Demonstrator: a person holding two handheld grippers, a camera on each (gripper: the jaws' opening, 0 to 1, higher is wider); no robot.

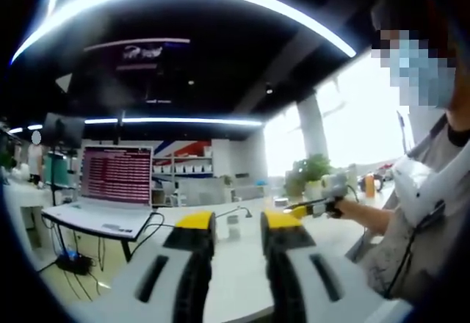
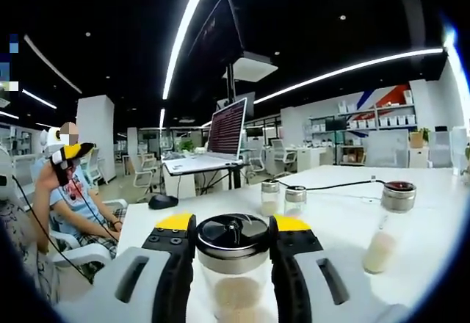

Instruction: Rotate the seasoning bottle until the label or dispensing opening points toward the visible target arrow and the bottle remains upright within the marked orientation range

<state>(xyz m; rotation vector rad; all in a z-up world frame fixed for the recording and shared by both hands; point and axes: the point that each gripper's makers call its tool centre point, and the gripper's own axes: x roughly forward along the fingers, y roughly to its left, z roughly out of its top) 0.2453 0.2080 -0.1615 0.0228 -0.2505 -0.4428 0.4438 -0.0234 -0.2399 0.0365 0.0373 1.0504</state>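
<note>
The right gripper (image 2: pixel 233 235) holds the seasoning bottle (image 2: pixel 233 264) upright between its jaws, clamped just under the black lid, its long axis vertical, on a white table (image 2: pixel 345 213). Three more bottles stand beyond: two small shakers (image 2: pixel 283 198) together, one taller bottle (image 2: pixel 389 224) off to the right. The left gripper (image 1: pixel 239 224) hangs well apart, jaws narrowly parted, holding nothing. No target arrow can be made out.

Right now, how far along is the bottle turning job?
Done: the right gripper has closed on the seasoning bottle, which stands upright on the white table. In hand: that grasp. The left gripper is open and holds nothing. Left: the turn itself; no target arrow is visible, so alignment can't be judged.
</note>
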